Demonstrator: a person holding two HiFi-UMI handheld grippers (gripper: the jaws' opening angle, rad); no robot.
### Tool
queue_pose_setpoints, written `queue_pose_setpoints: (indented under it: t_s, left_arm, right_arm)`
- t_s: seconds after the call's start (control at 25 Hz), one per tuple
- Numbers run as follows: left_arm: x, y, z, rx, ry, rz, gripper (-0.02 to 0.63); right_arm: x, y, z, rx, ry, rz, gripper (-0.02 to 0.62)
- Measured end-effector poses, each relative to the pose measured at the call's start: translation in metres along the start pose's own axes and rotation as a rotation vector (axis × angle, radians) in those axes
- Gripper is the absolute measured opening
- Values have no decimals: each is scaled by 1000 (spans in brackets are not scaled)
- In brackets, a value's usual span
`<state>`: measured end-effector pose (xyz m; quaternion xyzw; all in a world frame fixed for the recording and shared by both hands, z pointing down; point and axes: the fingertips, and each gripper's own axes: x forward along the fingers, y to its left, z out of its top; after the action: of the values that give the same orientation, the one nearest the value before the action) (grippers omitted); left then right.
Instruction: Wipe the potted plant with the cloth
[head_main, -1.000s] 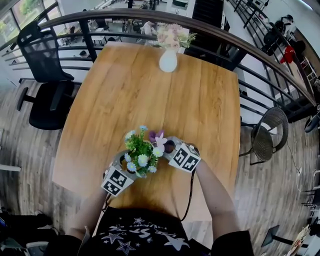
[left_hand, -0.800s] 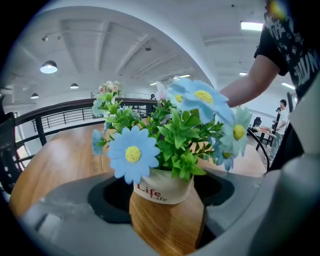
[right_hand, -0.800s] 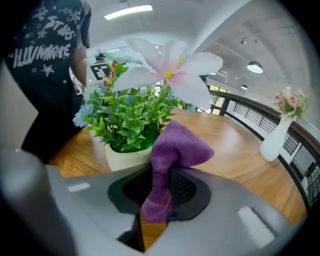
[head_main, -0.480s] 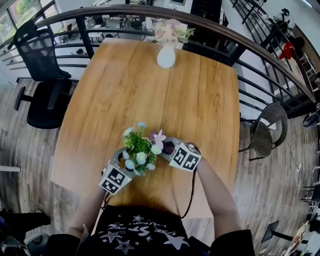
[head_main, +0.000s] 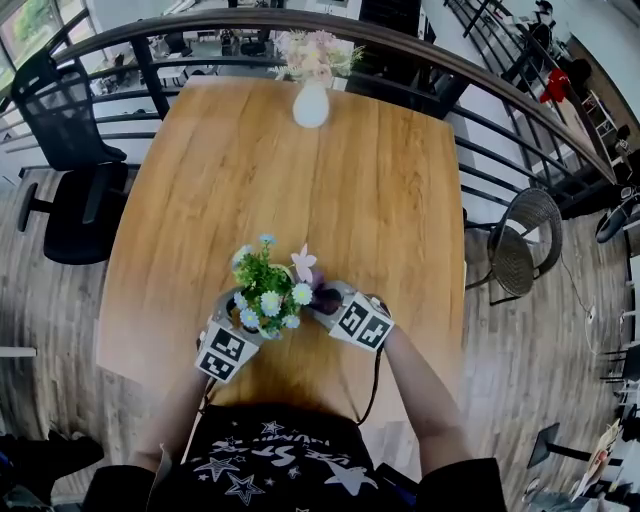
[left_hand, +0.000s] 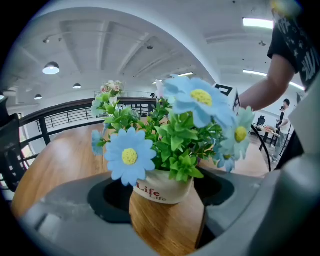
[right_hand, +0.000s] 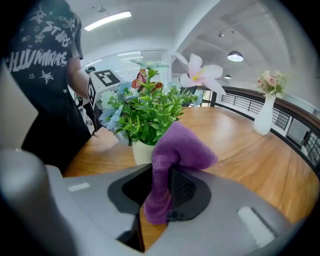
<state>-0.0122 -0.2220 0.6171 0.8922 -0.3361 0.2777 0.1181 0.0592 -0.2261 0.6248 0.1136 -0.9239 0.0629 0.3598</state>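
A small potted plant (head_main: 265, 293) with green leaves and blue, white and pink flowers stands near the front edge of the wooden table (head_main: 380, 190). In the left gripper view its cream pot (left_hand: 162, 187) sits between the jaws of my left gripper (left_hand: 166, 200), whose pads touch it on both sides. My right gripper (head_main: 332, 300) is at the plant's right side, shut on a purple cloth (right_hand: 175, 150). The cloth (head_main: 325, 297) bulges out of the jaws right next to the leaves (right_hand: 147, 115). I cannot tell whether it touches them.
At the table's far edge stands a white vase of pink flowers (head_main: 311, 100), well away from both grippers. A curved black railing (head_main: 480, 70) runs behind the table. A black office chair (head_main: 70, 170) is on the left and a wicker chair (head_main: 525, 255) on the right.
My right gripper has shifted a little beside the plant and rolled, with the purple cloth still in it. The left gripper and the pot have kept still.
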Motion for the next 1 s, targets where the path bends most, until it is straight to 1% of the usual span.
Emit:
queue_pose_setpoints:
  t_s: [0.32, 0.56, 0.84, 1.0]
  left_arm:
    - [3, -5, 1, -24, 15, 32, 393]
    - [10, -9, 4, -44, 16, 55, 393]
    - [14, -10, 8, -77, 10, 91, 393]
    - [19, -11, 9, -108, 2, 128, 393]
  right_arm:
    - [-6, 6, -6, 148, -64, -96, 81]
    - [-14, 12, -11, 228, -103, -138, 81]
    - [-18, 26, -8, 287, -134, -138, 83]
    - [-16, 36, -6, 293, -137, -123, 83]
